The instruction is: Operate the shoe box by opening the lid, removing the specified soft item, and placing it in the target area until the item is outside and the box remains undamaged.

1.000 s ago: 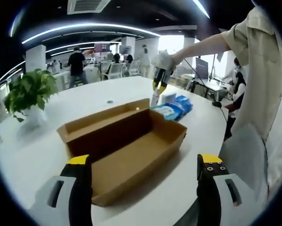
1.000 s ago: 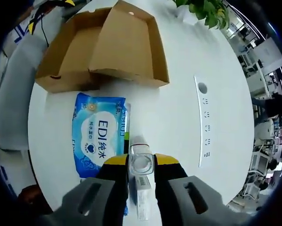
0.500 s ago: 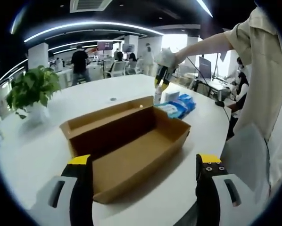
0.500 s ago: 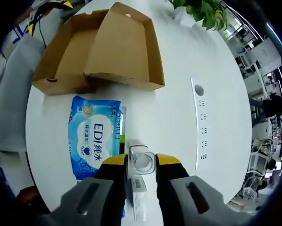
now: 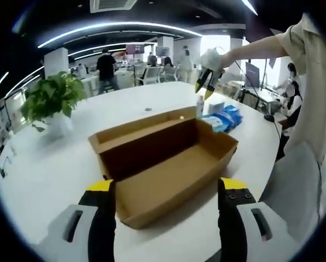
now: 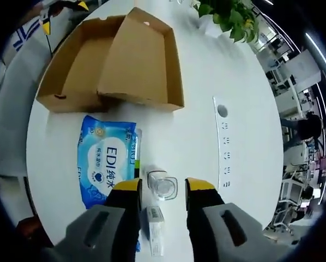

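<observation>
Shoe box (image 5: 163, 164): brown cardboard, lid folded open, interior looks bare, on white counter (image 5: 54, 164).
Wipes pack (image 6: 107, 159): blue soft pack, flat on counter beside box, outside it.
Small bottle (image 6: 163, 185): upright, between right jaws, apparently untouched.
Right hand-held gripper (image 6: 163, 184): jaws apart.
Left hand-held gripper (image 5: 165, 188): jaws spread, holding nothing, before box.
Plant (image 5: 51, 98): far side.

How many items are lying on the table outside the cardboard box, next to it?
3: a blue wipes pack beside the cardboard box, a small clear bottle standing between the right gripper's open jaws, and a small white carton lying below it. Others may be hidden.
</observation>
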`<state>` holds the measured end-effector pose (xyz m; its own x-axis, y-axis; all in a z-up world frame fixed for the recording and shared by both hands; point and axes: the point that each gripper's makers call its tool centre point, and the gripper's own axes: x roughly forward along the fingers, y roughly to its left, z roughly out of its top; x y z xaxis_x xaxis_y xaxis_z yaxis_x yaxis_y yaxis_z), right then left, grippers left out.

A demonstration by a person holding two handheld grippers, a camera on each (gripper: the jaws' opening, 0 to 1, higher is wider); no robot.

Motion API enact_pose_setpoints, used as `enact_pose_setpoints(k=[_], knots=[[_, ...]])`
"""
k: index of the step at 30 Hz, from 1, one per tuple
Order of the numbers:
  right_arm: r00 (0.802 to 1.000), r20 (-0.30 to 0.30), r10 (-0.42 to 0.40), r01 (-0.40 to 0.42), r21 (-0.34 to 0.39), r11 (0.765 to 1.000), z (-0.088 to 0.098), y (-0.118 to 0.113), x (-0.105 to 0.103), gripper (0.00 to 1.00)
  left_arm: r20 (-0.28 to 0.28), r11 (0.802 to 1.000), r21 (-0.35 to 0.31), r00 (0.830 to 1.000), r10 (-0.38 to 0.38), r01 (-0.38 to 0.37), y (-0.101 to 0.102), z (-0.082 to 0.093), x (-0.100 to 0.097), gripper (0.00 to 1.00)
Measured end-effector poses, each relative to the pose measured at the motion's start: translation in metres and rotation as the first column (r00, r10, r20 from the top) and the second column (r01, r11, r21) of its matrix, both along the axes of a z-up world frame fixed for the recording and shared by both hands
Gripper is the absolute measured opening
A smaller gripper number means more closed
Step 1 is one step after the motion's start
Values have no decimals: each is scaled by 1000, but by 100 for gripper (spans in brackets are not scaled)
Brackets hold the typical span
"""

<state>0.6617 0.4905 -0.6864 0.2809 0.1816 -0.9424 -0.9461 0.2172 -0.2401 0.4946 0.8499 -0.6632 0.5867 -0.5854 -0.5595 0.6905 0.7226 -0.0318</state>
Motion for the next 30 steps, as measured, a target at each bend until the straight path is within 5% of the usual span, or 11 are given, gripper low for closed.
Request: enact_pose_setpoints(k=[8, 15, 26, 30], knots=[[998, 29, -54, 52, 71, 996, 11, 15, 5, 29, -15, 998, 35, 998, 59, -58, 14, -8, 3, 67], [985, 11, -170, 165, 178, 970, 15, 37, 10, 26, -54, 984, 52, 984, 171, -168, 33, -15, 11, 55], [932, -48, -359, 358, 277, 892, 6, 58, 18, 20, -124, 949, 51, 941, 314, -310, 59, -29, 20, 33], [897, -72, -436, 435, 308, 846, 1, 63, 21, 19, -136, 943, 63, 933, 333, -328, 62, -33, 21, 28]])
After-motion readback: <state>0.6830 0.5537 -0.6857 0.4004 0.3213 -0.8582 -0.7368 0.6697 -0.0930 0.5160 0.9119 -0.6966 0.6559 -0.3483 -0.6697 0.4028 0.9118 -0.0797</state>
